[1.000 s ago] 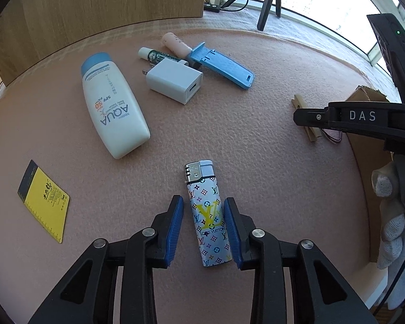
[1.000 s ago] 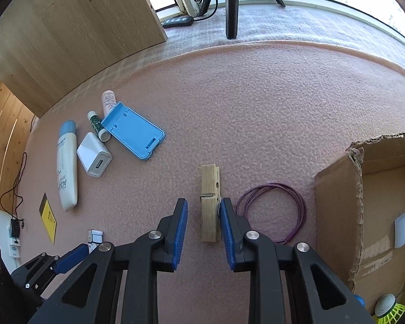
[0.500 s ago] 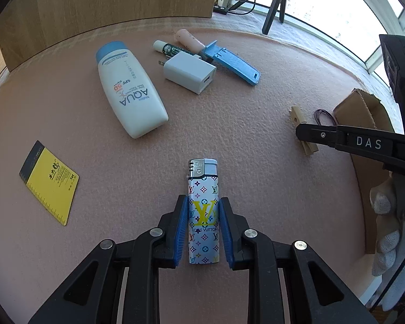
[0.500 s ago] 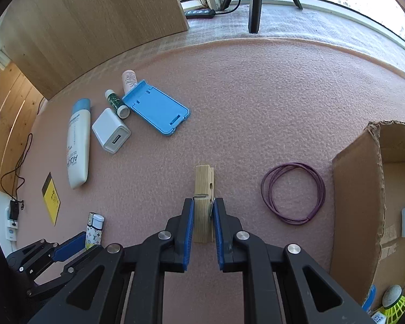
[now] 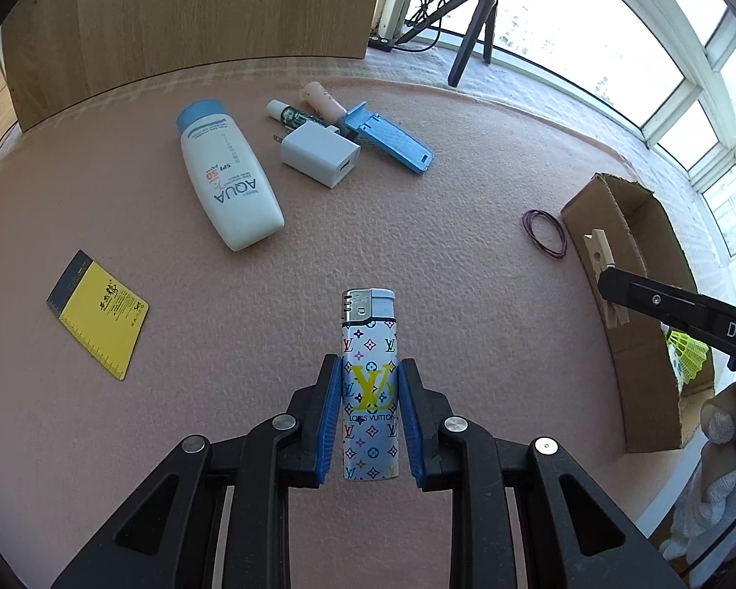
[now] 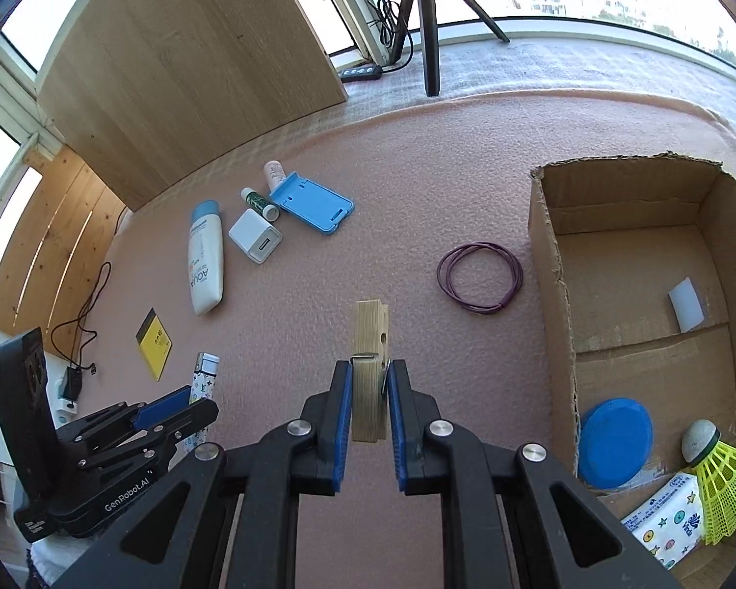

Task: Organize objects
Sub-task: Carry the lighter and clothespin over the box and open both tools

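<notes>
Blue pads, left tool (image 5: pixel 369 422): closed on the patterned lighter (image 5: pixel 369 383), gripping its lower half; the metal cap sticks out ahead of the tips, and the lighter appears lifted off the pink table (image 5: pixel 417 245).
Blue pads, right tool (image 6: pixel 369 412): closed on the wooden clothespin (image 6: pixel 369 368) across its tail and spring, with the long nose projecting forward.
Cardboard box (image 6: pixel 554 294): open-topped, ahead and to the right of the right tool; inside lie a blue disc (image 6: pixel 613 446), a yellow shuttlecock (image 6: pixel 721 471) and a tissue pack (image 6: pixel 662 525).
Slip risk, lighter: its glossy body probably slides easily between the pads; a quick swing toward the box could let it tilt or drop.
Slip risk, clothespin: squeezing near the spring may pry it open, so it could twist or pop loose in transit.
Collision risk: the two tools sit close, the left one low and left of the right; both heading for the box together could knock arms.
Box wall risk: the near wall stands tall and ragged, and a low approach could catch the clothespin's nose.
Purple loop (image 6: pixel 480 277): ahead-right of the right tool, just beside the box, easily dragged if the tool passes low.
Left behind: sunscreen bottle (image 5: pixel 225 181), white charger (image 5: pixel 319 154), blue phone stand (image 5: pixel 392 140) and yellow card (image 5: pixel 100 314), well ahead and left of the left tool.
</notes>
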Tool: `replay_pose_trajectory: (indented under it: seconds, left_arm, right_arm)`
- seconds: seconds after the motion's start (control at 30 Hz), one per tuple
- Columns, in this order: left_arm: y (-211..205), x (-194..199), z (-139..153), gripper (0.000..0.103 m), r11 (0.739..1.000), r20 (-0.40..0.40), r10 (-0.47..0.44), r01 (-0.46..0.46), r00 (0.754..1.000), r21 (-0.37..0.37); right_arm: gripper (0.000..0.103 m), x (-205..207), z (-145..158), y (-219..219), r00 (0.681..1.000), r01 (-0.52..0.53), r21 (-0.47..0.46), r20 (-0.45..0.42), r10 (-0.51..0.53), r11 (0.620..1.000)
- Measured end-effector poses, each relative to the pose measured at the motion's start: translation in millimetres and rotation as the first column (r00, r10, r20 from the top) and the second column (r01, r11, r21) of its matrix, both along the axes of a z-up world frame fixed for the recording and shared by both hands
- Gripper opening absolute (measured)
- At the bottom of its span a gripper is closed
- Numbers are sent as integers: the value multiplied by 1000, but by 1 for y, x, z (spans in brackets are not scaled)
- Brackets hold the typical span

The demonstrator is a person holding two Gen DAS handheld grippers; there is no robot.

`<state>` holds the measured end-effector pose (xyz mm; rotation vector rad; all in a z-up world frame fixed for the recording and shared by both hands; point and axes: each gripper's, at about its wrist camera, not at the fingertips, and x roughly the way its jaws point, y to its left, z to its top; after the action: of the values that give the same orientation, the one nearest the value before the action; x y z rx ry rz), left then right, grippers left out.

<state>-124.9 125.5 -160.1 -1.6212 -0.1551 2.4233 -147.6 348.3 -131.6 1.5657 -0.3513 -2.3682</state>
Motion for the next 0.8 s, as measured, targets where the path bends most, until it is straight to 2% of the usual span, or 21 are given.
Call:
replay_pose_trajectory:
  seconds: [0.13, 0.33, 0.57, 0.8]
  left_arm:
    - [25, 3, 15, 25, 999, -30, -46, 46, 998, 12]
    - [86, -1, 31, 25, 990, -73, -137, 140, 988, 33]
    - [165, 2, 45, 25, 963, -108, -258, 264, 960, 51]
    - [229, -1, 43, 25, 937, -113, -339, 346, 934, 52]
  right_arm:
    - [13, 16, 14, 23, 999, 37, -10, -24, -38, 999]
    - [13, 40, 30, 66, 993, 102, 31, -58, -100, 994]
    - [13, 65, 39, 119, 980, 189, 67, -77, -184, 980]
    - [13, 79, 36, 158, 968, 247, 81, -73, -242, 966]
